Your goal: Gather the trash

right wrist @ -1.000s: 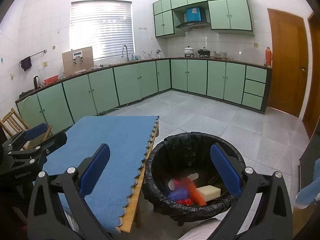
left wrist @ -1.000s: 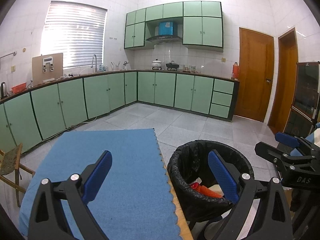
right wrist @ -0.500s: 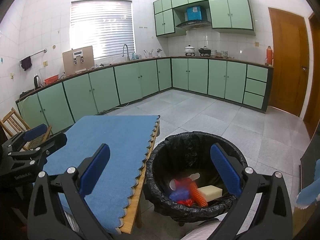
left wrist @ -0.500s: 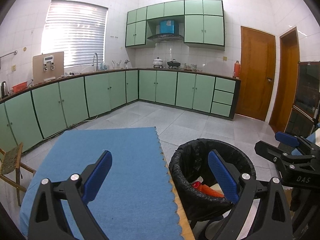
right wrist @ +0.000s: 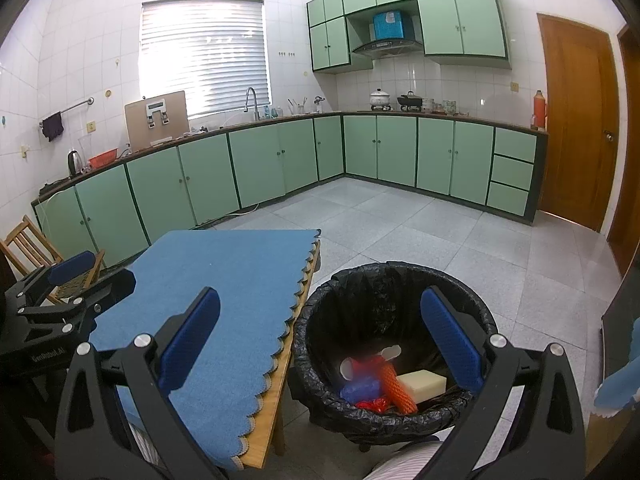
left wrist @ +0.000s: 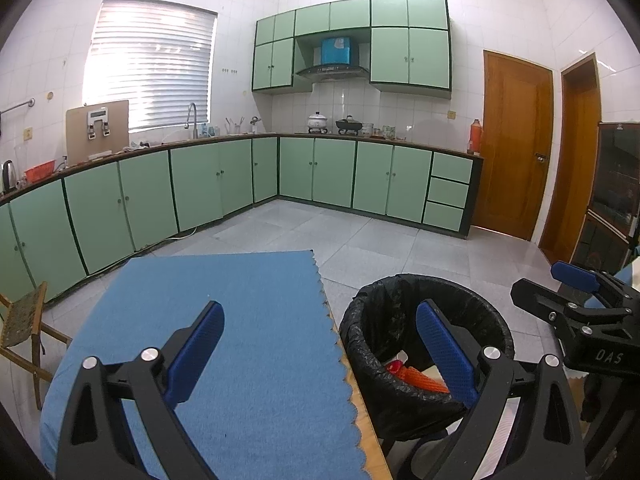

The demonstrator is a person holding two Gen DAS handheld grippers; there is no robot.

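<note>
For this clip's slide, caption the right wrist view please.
Open right gripper above bin holding collected trash, beside blue-matted table.

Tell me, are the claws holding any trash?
No. The left claw and right claw are both open and empty.

Bin [left wrist: 408, 404] rim hides most trash [left wrist: 416, 376] from left wrist view

Matt blue felt mat [right wrist: 224, 280]; glossy crinkled black plastic bin liner [right wrist: 320, 320].
</note>
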